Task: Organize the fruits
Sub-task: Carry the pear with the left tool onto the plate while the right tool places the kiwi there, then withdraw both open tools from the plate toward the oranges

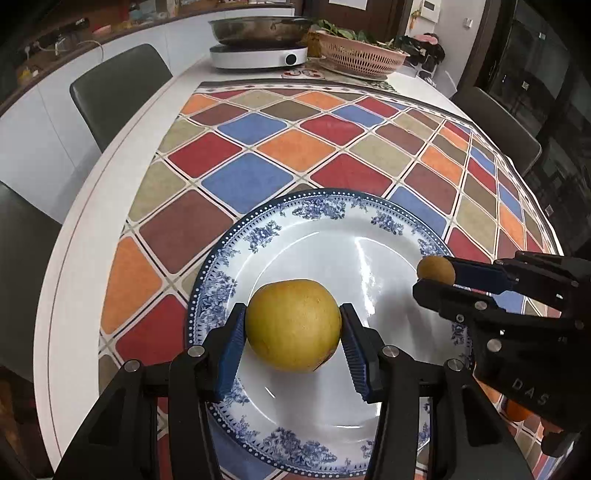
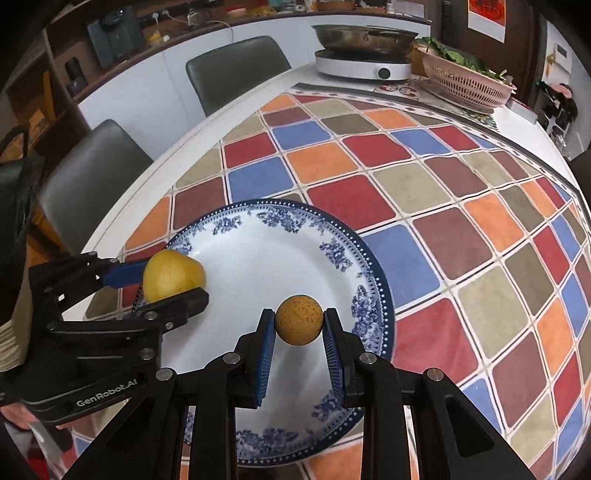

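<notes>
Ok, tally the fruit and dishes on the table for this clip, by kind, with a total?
Yellow pear, held in the left tongs: 1
Brown kiwi, held in the right tongs: 1
Blue-and-white plate: 1
Pink basket: 1
Steel pan: 1
Total: 5

"GenRobot.AI" on left claw [image 2: 173,291]; "DAS" on right claw [image 1: 436,278]
</notes>
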Action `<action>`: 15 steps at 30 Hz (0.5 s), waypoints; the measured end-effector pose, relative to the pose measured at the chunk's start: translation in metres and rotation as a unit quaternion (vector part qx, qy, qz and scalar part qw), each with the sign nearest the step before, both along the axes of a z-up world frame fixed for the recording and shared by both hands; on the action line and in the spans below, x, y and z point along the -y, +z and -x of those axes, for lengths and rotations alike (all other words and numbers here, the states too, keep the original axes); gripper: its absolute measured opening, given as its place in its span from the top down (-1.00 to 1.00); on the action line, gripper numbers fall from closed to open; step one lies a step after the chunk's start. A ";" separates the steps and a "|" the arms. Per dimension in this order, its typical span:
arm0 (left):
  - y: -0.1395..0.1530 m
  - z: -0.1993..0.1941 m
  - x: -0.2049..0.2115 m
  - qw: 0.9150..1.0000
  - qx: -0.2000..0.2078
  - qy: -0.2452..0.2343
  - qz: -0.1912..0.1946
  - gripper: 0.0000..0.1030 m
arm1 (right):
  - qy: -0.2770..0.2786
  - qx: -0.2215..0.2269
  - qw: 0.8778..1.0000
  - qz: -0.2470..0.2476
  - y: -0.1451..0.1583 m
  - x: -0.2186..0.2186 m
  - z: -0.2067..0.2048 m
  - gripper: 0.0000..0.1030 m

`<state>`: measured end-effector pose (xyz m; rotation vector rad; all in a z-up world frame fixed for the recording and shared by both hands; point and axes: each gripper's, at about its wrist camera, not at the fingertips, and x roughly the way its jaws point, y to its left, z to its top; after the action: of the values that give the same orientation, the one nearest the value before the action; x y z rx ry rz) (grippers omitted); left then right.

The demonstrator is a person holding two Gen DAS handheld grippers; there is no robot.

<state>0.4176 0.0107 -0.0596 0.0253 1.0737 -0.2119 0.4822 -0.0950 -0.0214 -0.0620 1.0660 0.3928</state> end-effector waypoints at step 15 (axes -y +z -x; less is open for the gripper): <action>0.020 0.013 -0.002 0.999 0.018 0.012 -0.024 -0.27 | -0.024 0.008 1.000 -0.006 0.007 0.009 0.005 0.25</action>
<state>0.4044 0.0123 -0.0392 0.0604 1.0422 -0.1637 0.4770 -0.1044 -0.0142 -0.0289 1.0470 0.3546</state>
